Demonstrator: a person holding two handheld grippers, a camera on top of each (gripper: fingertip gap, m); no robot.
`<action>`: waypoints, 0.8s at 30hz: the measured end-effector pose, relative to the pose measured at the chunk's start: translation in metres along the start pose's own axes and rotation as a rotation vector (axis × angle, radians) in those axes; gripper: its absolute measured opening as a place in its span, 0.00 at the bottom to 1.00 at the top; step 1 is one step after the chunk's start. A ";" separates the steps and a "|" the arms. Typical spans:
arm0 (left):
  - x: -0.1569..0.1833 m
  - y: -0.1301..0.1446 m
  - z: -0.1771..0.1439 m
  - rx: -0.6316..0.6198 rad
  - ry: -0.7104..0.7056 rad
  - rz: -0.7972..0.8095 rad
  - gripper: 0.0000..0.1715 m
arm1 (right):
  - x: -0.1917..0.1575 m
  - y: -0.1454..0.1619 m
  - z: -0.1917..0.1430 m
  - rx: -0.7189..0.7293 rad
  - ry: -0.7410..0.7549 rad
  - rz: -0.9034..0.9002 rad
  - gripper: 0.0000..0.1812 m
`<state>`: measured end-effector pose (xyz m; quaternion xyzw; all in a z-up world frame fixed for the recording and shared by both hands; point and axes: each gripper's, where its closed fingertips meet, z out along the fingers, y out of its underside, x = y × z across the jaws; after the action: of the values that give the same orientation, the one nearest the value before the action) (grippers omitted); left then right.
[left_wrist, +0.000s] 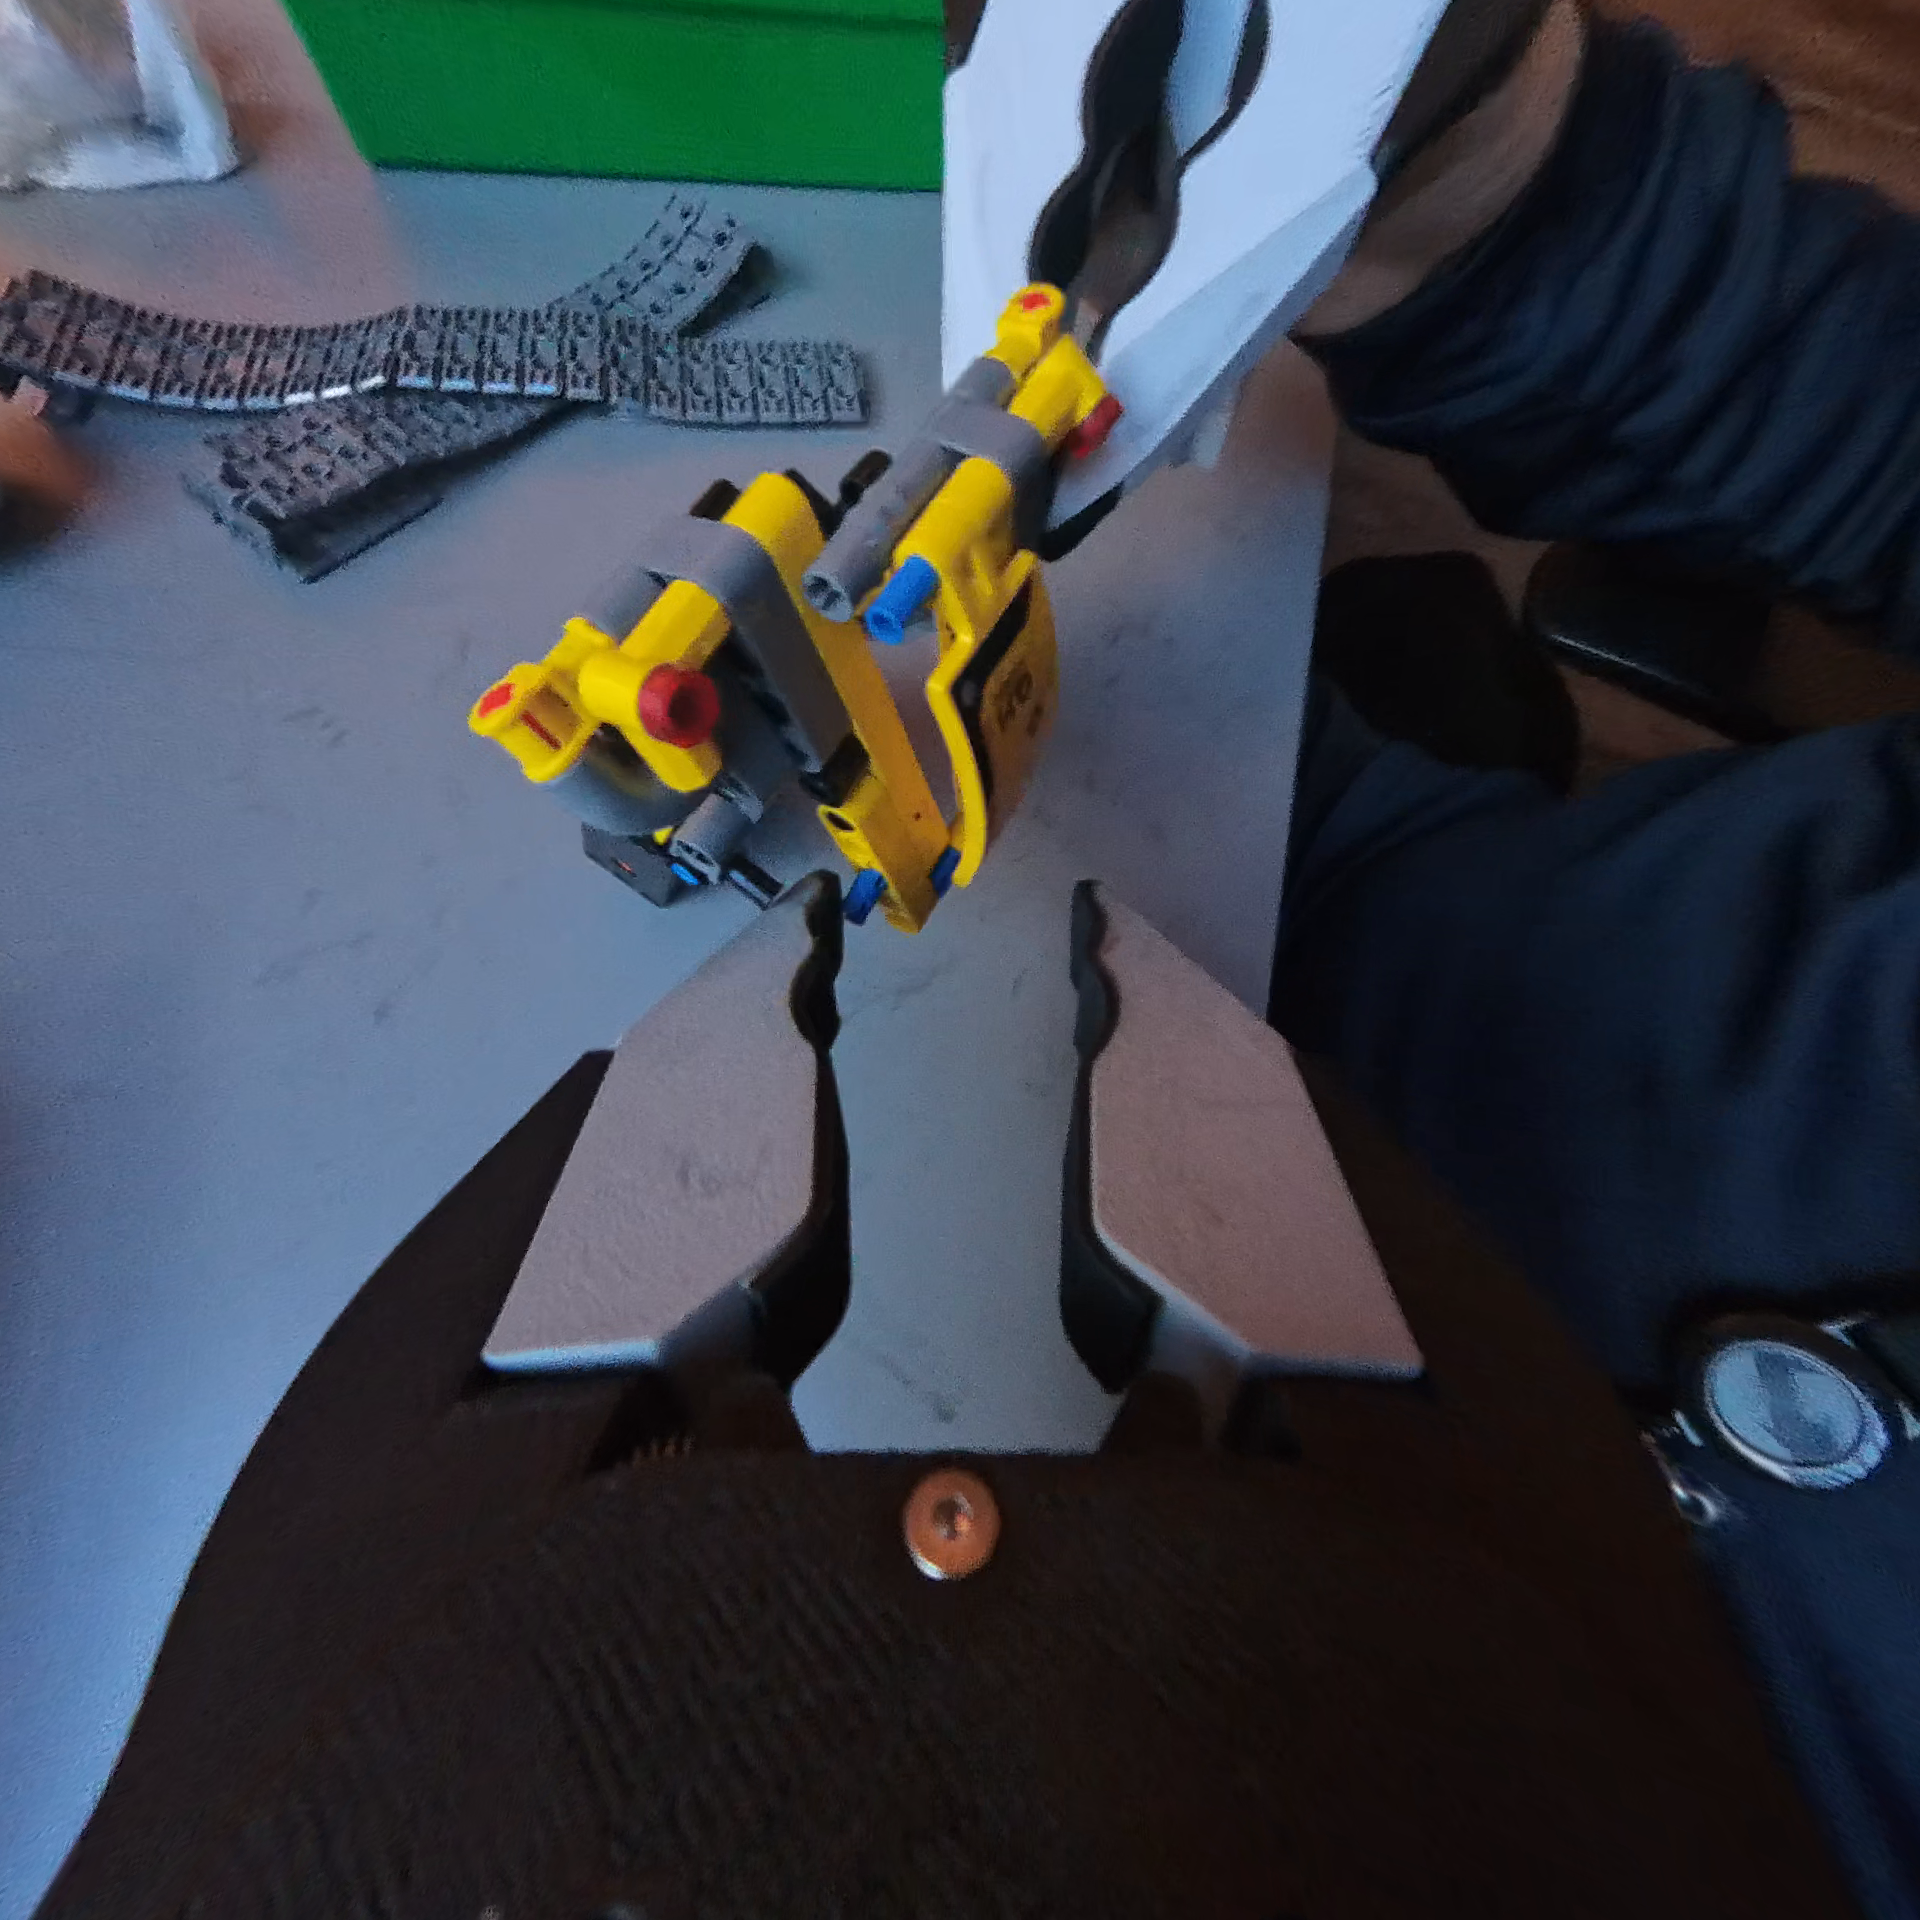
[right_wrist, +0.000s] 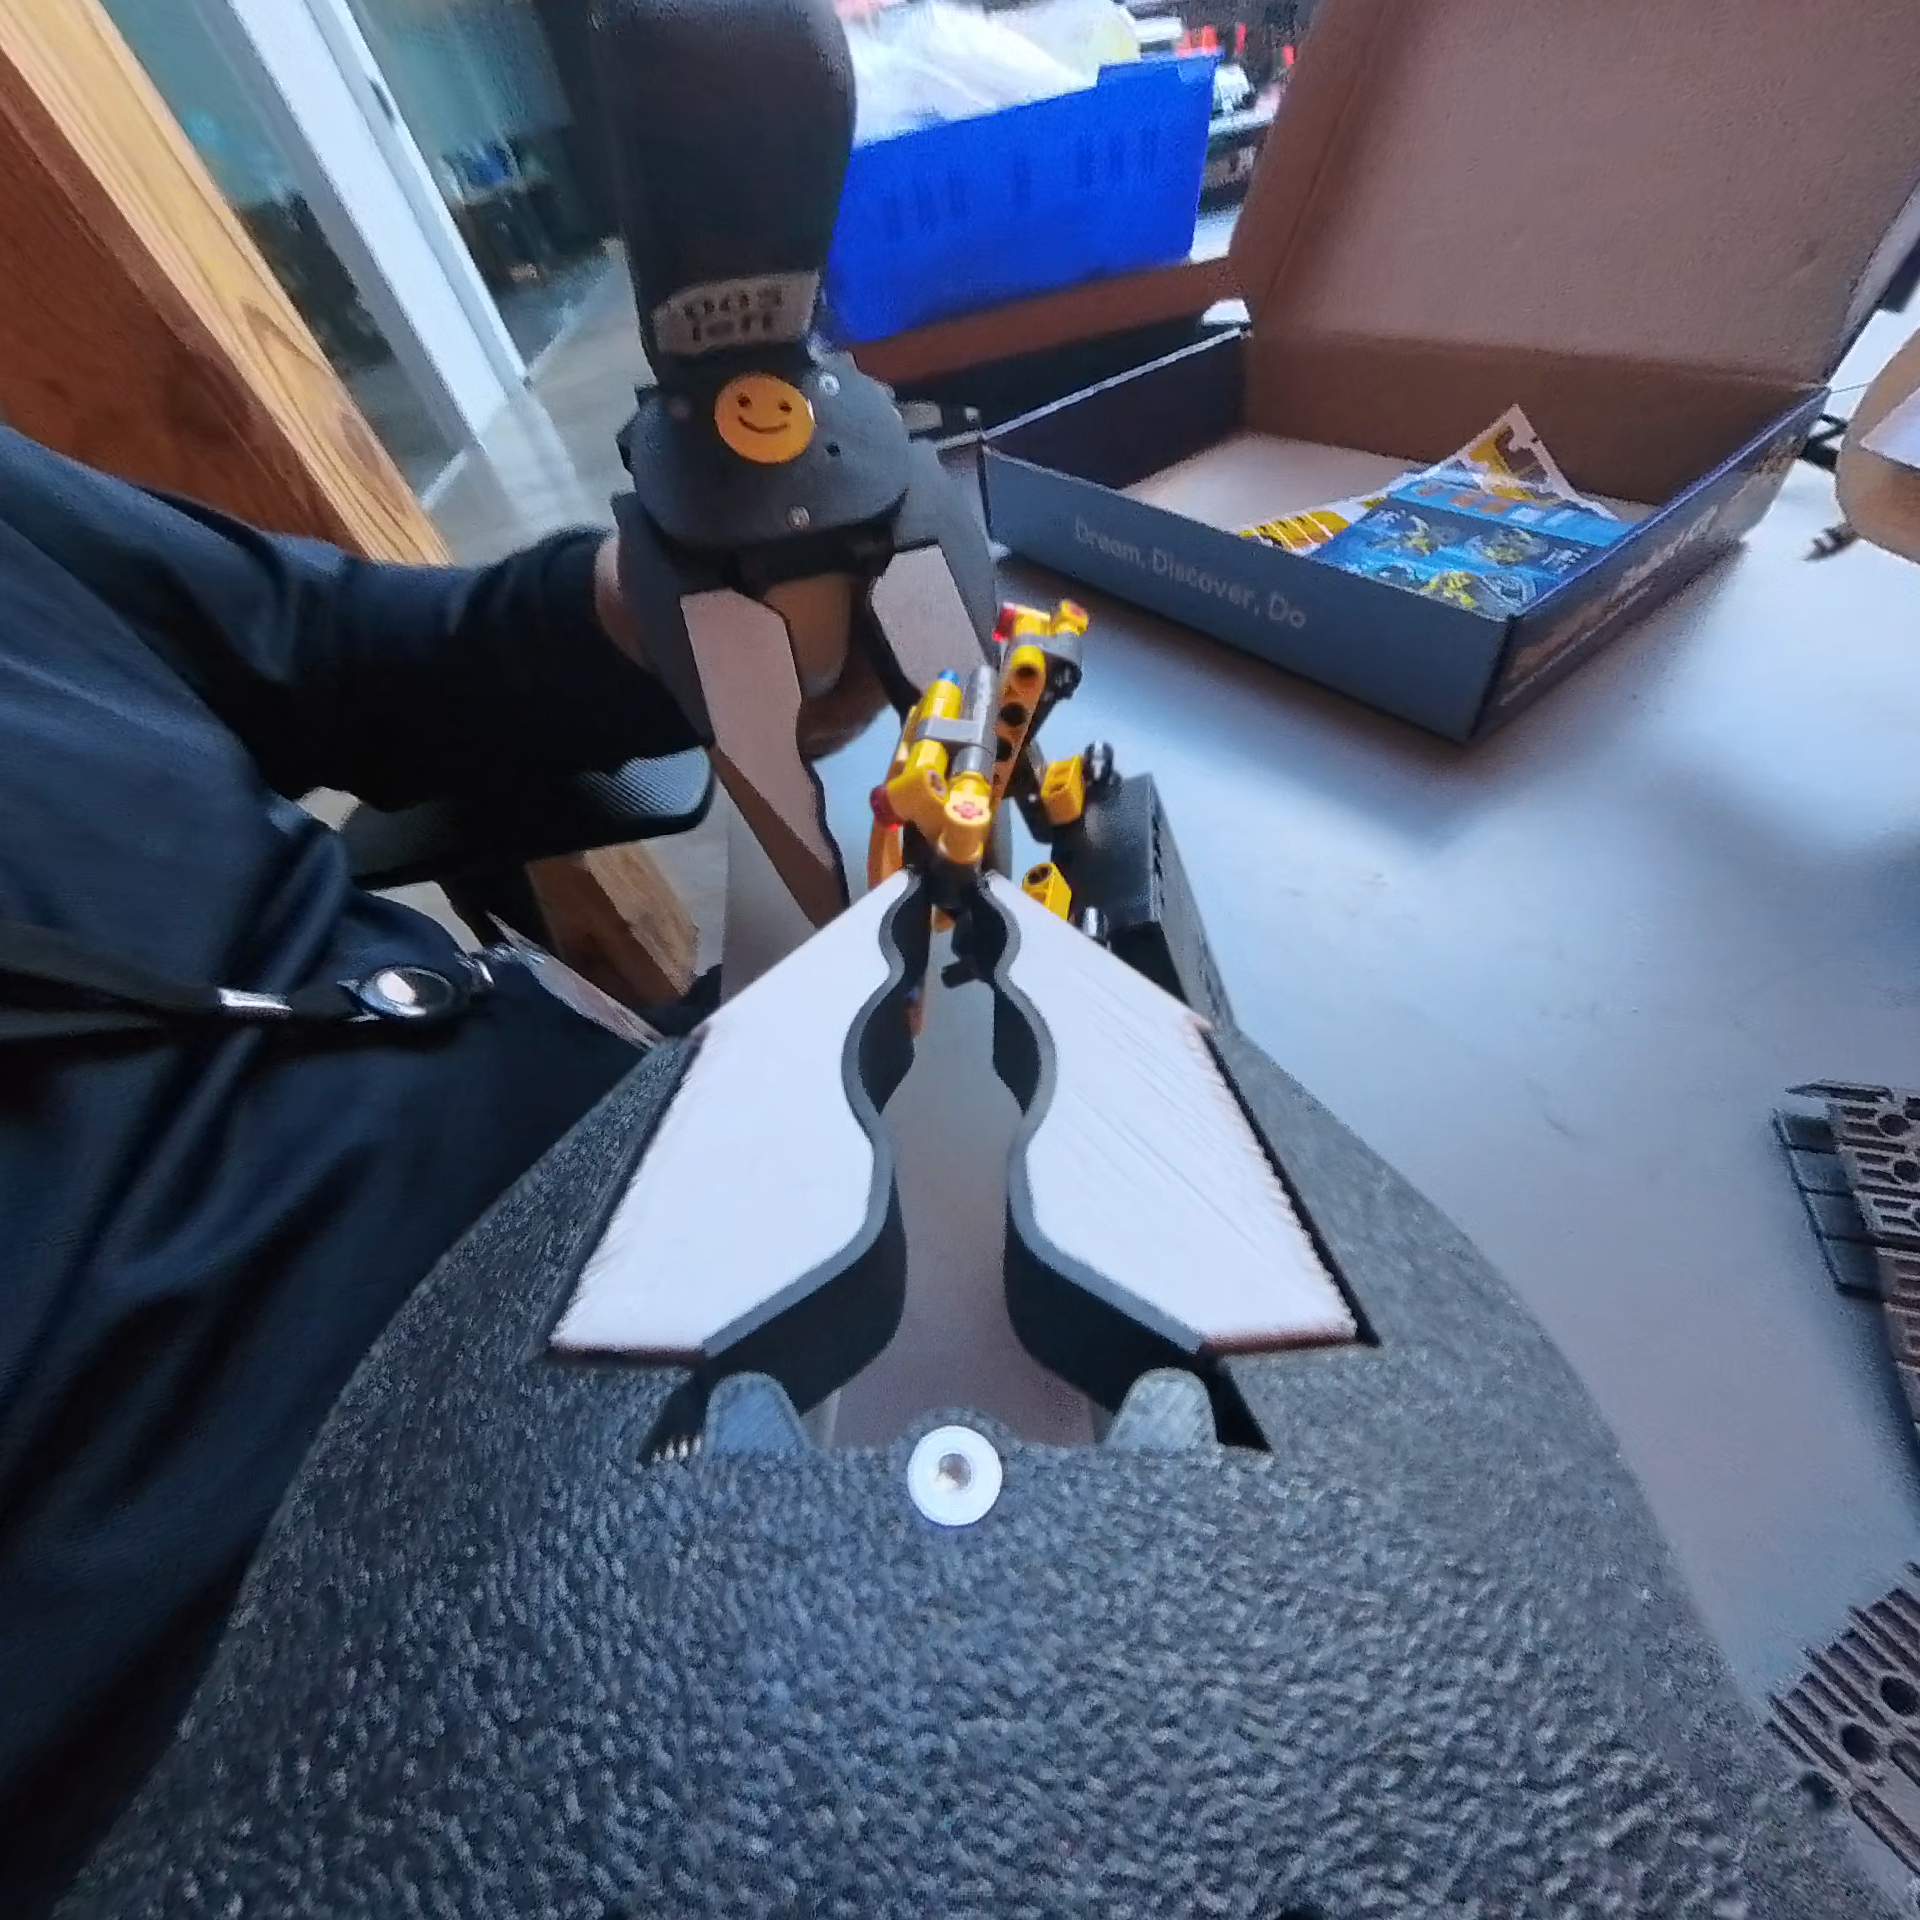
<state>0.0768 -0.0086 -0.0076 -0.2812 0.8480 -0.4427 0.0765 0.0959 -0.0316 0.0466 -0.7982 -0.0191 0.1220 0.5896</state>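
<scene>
The right gripper (right_wrist: 948, 894) was clenched on the end of a yellow-and-grey brick model (left_wrist: 800, 665), lifted above the grey table (left_wrist: 260, 935). The left gripper (left_wrist: 956, 904) was released, its tips just beside the model's lower edge. Dark track strips (left_wrist: 436, 364) lay well beyond it.

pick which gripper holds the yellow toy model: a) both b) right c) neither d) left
b: the right gripper is shut on the yellow toy model, while the left gripper is open just short of it.
</scene>
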 end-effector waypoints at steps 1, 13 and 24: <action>0.001 -0.003 0.000 0.010 0.014 0.004 0.22 | 0.001 -0.004 -0.002 0.017 -0.012 0.016 0.03; -0.005 -0.027 -0.032 0.131 -0.049 -0.039 0.13 | 0.008 -0.008 -0.007 0.033 0.010 -0.008 0.03; 0.006 -0.033 -0.017 0.114 0.037 -0.116 0.25 | 0.000 -0.001 -0.006 0.012 -0.022 -0.072 0.03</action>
<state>0.0789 -0.0149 0.0296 -0.3170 0.8048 -0.4992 0.0509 0.0969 -0.0364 0.0493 -0.7922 -0.0535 0.1094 0.5980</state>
